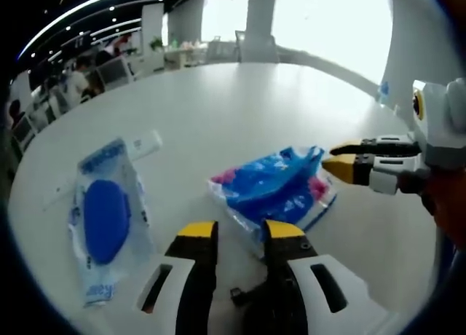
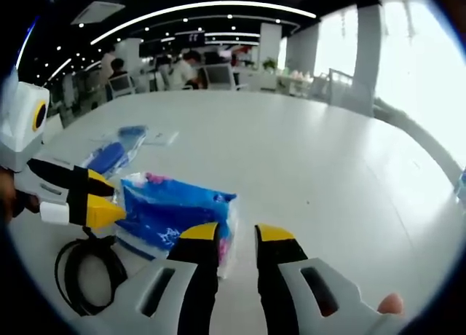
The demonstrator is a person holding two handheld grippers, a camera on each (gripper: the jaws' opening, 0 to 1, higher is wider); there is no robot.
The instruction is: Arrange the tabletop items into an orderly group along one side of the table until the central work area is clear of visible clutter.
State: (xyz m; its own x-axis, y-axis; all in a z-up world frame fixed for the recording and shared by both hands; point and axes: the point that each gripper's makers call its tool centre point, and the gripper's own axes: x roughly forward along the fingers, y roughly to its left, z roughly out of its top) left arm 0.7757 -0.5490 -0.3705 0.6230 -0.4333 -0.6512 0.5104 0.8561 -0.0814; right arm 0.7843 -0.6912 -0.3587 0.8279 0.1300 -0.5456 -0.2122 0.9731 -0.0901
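A blue tissue pack (image 1: 277,186) (image 2: 175,211) lies on the white table (image 1: 240,102) (image 2: 306,153), just ahead of both grippers. My left gripper (image 1: 240,231) (image 2: 104,198) is at the pack's near edge, shut, with nothing between its jaws. My right gripper (image 2: 237,233) (image 1: 336,159) comes at the pack from its other side, also shut and empty, its tips beside the pack's corner. A clear bag holding a blue oval item (image 1: 105,218) (image 2: 109,156) lies to the left. A slim white item (image 1: 142,144) rests beyond the bag.
A black cable loop (image 2: 87,273) (image 1: 247,298) lies on the table under my left gripper. A flat white sheet (image 2: 160,137) sits past the clear bag. People sit at desks beyond the table's far edge. A white pillar and bright windows stand behind.
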